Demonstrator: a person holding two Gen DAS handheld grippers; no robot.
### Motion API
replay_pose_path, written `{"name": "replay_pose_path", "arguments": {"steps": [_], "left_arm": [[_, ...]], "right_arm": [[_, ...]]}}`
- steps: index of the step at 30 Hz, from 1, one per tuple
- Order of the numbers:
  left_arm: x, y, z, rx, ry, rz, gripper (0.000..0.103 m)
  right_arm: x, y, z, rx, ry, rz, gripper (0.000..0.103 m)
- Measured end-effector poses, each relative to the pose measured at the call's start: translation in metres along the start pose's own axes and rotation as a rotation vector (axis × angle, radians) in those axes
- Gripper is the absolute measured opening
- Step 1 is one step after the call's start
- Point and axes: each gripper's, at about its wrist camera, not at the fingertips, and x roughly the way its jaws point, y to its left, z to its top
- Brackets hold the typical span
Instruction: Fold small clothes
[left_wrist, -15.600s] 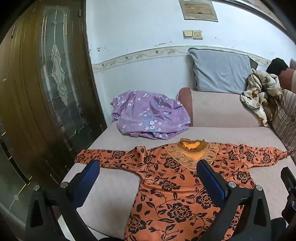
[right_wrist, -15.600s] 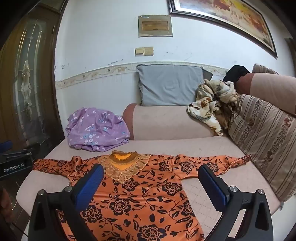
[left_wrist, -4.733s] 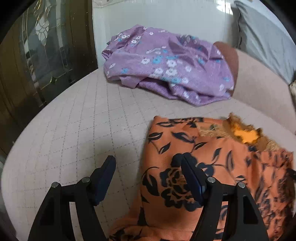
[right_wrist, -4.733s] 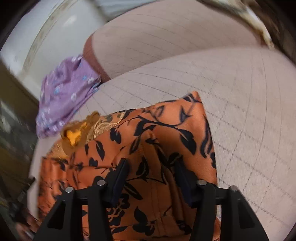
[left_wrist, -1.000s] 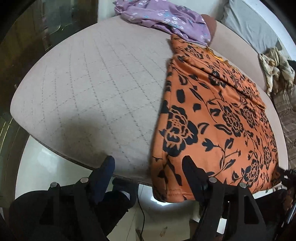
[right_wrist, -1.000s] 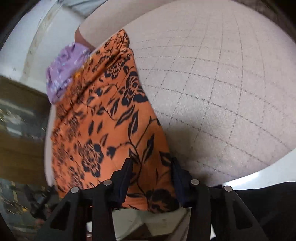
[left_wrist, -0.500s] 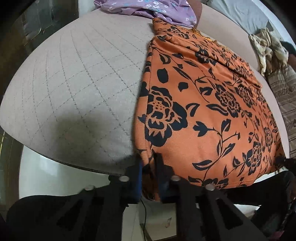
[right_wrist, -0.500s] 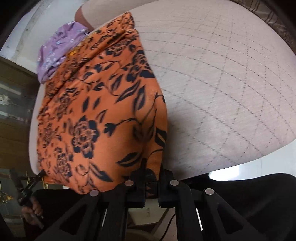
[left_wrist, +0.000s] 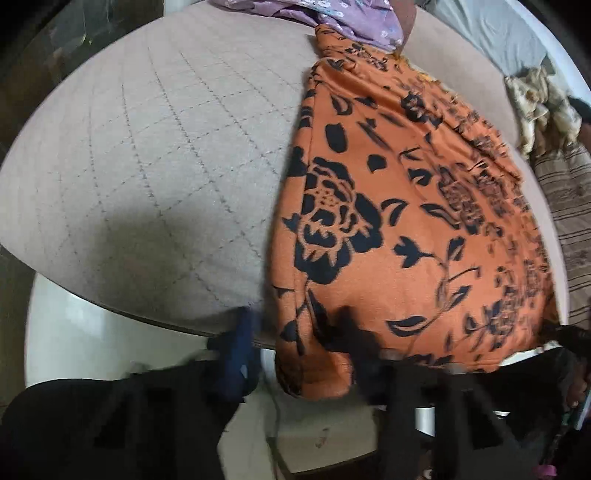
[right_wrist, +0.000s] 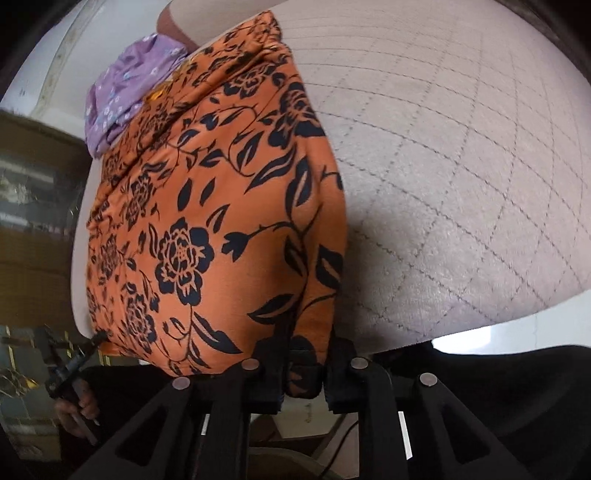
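No containers in view. Sofa seat (left_wrist: 155, 155) is pale pinkish-grey, quilted w/ a dashed diamond stitch, rounded front edge; white floor shows below it in both views.

Left wrist view, left to right: dark wood & glass at far left edge, bare seat, then the top (left_wrist: 406, 206), orange w/ black roses & leaves, soft knit, lying folded into a long strip running near to far, its near hem hanging over the seat's front edge. Far end of the strip touches a purple cloth (left_wrist: 332, 14) w/ small white-blue flowers. Grey pillow (left_wrist: 495, 33) far right, crumpled cream cloth (left_wrist: 535, 99) beside it, striped cushion (left_wrist: 569, 206) at right edge.

Left claw (left_wrist: 295, 350) is motion-blurred: blue left finger sits just off the top's left edge, dark right finger over the hem's near left corner. Looks part open w/ the corner between the fingers, but can't tell if it grips.

Right wrist view, left to right: blurred wood furniture, a hand holding the other tool at the hem's far corner, purple cloth far, top, then bare seat to the right. Right claw (right_wrist: 304, 369) is pinched tight on the top's near right hem corner, fabric bunched between both black fingers.
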Motion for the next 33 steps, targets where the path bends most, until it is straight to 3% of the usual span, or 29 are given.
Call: {"name": "replay_pose_path", "arguments": {"steps": [1, 4, 7, 12, 19, 27, 33], "left_arm": [[-0.002, 0.001, 0.000, 0.003, 0.002, -0.021, 0.006], [-0.005, -0.002, 0.002, 0.029, 0.003, -0.031, 0.006], [-0.023, -0.004, 0.012, 0.019, -0.048, -0.128, 0.005], [-0.080, -0.009, 0.045, 0.065, -0.176, -0.247, 0.005], [-0.118, -0.017, 0.111, 0.088, -0.272, -0.287, 0.005], [-0.079, -0.037, 0.229, 0.060, -0.264, -0.225, 0.006], [0.011, -0.043, 0.318, -0.007, -0.202, -0.159, 0.006]], "right_arm": [[0.001, 0.002, 0.001, -0.015, -0.004, -0.008, 0.014], [-0.004, 0.003, 0.000, -0.025, -0.009, 0.018, 0.009], [-0.016, 0.006, 0.003, -0.021, -0.009, 0.073, 0.009], [-0.060, 0.015, 0.016, -0.028, -0.086, 0.255, 0.009], [-0.106, 0.030, 0.054, -0.011, -0.242, 0.437, 0.009], [-0.124, 0.031, 0.164, 0.087, -0.412, 0.488, 0.009], [-0.067, 0.015, 0.277, 0.238, -0.441, 0.478, 0.009]]}}
